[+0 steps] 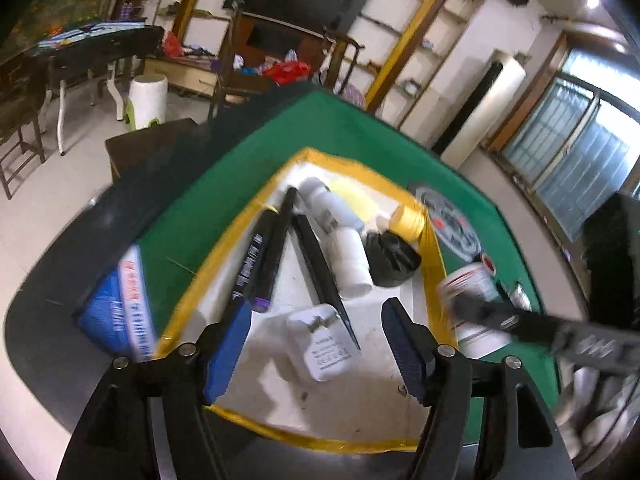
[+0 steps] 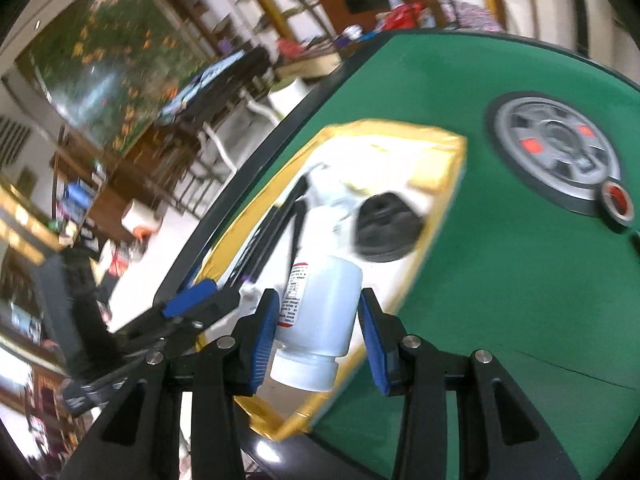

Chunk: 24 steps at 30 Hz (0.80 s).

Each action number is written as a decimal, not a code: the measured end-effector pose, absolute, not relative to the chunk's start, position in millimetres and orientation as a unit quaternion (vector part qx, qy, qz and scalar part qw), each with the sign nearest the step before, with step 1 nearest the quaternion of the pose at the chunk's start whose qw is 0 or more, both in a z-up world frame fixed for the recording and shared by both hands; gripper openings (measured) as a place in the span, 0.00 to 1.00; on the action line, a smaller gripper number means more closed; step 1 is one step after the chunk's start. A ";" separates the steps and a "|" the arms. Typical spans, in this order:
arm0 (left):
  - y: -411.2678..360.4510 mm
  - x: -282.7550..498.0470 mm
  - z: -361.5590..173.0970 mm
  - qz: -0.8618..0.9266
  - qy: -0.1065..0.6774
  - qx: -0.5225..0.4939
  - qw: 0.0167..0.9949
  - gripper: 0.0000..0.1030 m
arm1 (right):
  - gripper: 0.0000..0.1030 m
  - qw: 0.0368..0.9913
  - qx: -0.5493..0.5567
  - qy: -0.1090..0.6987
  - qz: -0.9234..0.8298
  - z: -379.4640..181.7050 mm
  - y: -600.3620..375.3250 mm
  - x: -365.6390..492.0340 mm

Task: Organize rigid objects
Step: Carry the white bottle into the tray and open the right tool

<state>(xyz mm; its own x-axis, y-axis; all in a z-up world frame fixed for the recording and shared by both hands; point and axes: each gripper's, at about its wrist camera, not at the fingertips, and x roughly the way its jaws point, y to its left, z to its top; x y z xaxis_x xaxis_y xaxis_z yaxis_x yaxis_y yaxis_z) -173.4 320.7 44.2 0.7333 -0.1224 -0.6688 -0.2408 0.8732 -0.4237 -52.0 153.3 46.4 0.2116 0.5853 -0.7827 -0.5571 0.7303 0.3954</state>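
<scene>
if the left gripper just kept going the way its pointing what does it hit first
Most likely the white charger plug lying on the tray floor: it sits right between the open fingers of the left gripper, nearest to them. Depth is hard to judge in this fisheye view.

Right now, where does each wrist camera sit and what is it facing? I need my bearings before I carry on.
Left wrist: rides the left gripper, angled down into the yellow-rimmed tray over a white charger; its own jaws stand open and empty, and the right gripper enters blurred from the right.
Right wrist: rides the right gripper, tilted down at the green table; its blue pads clamp a white bottle, and the left gripper shows lower left.
Shared: tray, black round object, grey disc.
</scene>
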 end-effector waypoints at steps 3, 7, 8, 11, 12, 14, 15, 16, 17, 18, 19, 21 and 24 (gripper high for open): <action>333.3 -181.3 50.3 0.044 0.349 -0.258 0.900 0.74 | 0.39 0.768 -0.011 0.521 0.373 33.9 180.5 -57.4; 342.5 -186.3 51.4 0.055 0.342 -0.256 0.903 0.74 | 0.39 0.768 -0.054 0.529 0.357 14.7 206.8 -62.8; 343.7 -187.3 50.3 0.056 0.342 -0.254 0.903 0.74 | 0.39 0.769 -0.062 0.532 0.350 10.0 210.2 -62.5; 345.6 -187.1 45.3 0.060 0.349 -0.249 0.902 0.74 | 0.38 0.780 -0.085 0.529 0.322 0.7 212.3 -57.9; 345.6 -186.3 43.1 0.059 0.352 -0.249 0.901 0.74 | 0.38 0.787 -0.092 0.523 0.315 1.4 210.9 -55.2; 345.3 -184.5 39.6 0.057 0.358 -0.249 0.898 0.74 | 0.38 0.798 -0.100 0.511 0.303 4.8 210.8 -53.8; 344.0 -183.3 38.0 0.056 0.361 -0.248 0.897 0.74 | 0.38 0.801 -0.101 0.508 0.301 6.6 210.2 -53.6; 343.1 -183.0 37.6 0.060 0.361 -0.245 0.898 0.76 | 0.38 0.804 -0.102 0.505 0.296 7.8 207.5 -51.7; 341.8 -182.4 37.3 0.064 0.363 -0.241 0.898 0.76 | 0.40 0.806 -0.100 0.505 0.293 8.7 204.2 -49.4; 340.9 -182.1 36.9 0.064 0.366 -0.240 0.897 0.76 | 0.44 0.805 -0.093 0.508 0.293 8.3 202.4 -46.4; 340.4 -182.6 37.3 0.066 0.367 -0.238 0.897 0.77 | 0.45 0.802 -0.081 0.511 0.297 7.3 200.5 -43.3; 337.8 -182.2 38.1 0.071 0.370 -0.232 0.897 0.77 | 0.47 0.802 -0.054 0.511 0.305 8.9 195.7 -39.3; 330.7 -182.4 42.7 0.083 0.368 -0.214 0.901 0.77 | 0.55 0.812 -0.031 0.491 0.315 21.8 184.8 -40.8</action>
